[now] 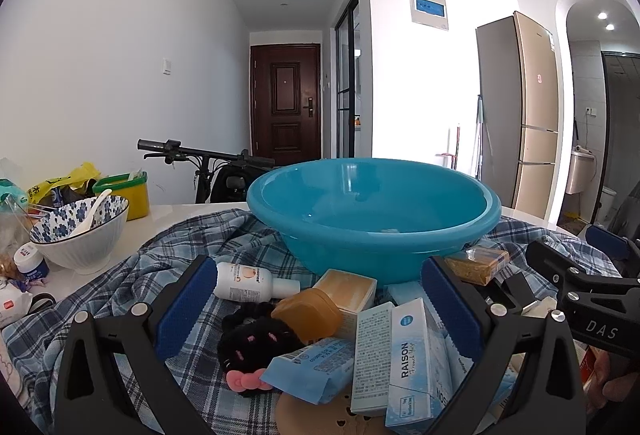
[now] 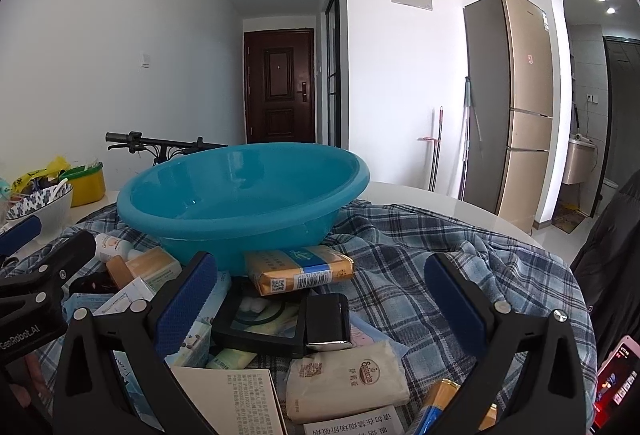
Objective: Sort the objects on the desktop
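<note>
Between the parted fingers of the left gripper [image 1: 320,311], lying heaped: RAISON box [image 1: 416,363], black hair tie [image 1: 256,339], amber bottle [image 1: 308,311]. Beyond, sitting on plaid cloth [image 1: 168,259]: blue basin [image 1: 372,215]. Right gripper [image 2: 320,299] likewise gaping, hovering over black case [image 2: 326,319], tissue pack [image 2: 348,379], empty.

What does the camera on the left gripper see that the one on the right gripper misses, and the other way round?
Only the left wrist view shows the black hair scrunchie, the pink bow and the RAISON box.

Only the right wrist view shows the black frame case, the small black box, the beige tissue pack and a phone screen at the right edge.

Both show the blue basin on the plaid cloth, the white lotion bottle, the floral bowl, and each open gripper: left, right.
</note>
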`<action>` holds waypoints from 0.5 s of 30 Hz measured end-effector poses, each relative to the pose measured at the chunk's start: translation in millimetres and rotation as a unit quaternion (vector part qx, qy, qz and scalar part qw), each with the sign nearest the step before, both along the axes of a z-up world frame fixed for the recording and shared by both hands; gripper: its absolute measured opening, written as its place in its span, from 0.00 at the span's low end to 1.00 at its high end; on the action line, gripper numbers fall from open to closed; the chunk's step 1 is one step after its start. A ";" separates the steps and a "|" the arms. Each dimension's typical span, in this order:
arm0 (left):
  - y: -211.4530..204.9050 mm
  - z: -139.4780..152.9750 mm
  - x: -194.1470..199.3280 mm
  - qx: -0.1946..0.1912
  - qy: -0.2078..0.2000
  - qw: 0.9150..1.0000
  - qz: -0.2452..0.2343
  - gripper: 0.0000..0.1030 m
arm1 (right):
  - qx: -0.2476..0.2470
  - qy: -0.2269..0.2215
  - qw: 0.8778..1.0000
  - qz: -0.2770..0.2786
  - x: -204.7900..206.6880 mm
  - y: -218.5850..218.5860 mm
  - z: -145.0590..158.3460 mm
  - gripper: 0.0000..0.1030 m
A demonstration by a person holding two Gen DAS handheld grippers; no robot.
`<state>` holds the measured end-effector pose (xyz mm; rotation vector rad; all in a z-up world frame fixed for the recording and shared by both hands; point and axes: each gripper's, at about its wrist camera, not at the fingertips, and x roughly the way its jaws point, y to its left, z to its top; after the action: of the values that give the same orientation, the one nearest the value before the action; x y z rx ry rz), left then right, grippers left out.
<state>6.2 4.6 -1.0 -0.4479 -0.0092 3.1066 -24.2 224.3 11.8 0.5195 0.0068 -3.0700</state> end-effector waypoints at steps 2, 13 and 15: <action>0.2 -0.1 -0.1 0.000 0.000 1.000 0.001 1.00 | 0.002 0.001 1.000 0.001 0.4 -1.2 -0.1 1.00; -1.3 0.5 0.4 0.000 -0.002 1.000 -0.001 1.00 | 0.003 -0.001 1.000 0.010 -0.5 -4.4 -0.3 1.00; -0.7 0.6 -0.4 -0.001 -0.003 1.000 -0.001 1.00 | 0.004 -0.005 1.000 0.018 -1.1 -5.5 -0.6 1.00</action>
<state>5.9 3.9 -0.4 -0.4565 -0.0058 3.1040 -25.3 218.7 11.2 0.5282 0.0266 -3.0343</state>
